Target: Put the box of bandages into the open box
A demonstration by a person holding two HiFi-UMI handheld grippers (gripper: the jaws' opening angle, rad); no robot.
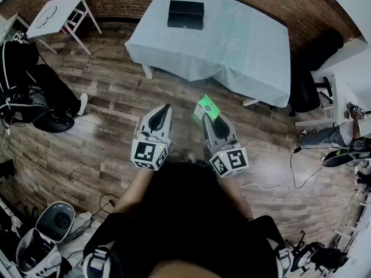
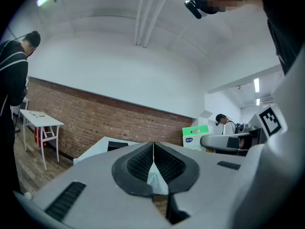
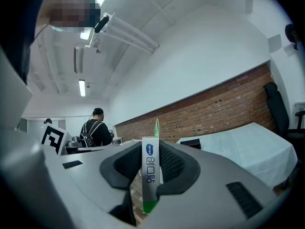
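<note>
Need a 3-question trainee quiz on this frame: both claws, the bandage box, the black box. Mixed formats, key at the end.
1. True or false: the left claw holds the box of bandages.
2. Where does the black box sit? A: on the floor. B: on the cloth-covered table. C: on the small white table.
3. Fill the gap: the right claw is shut on the ____.

Key
1. False: its jaws are together with nothing between them.
2. B.
3. Box of bandages, held upright between the pads.
</note>
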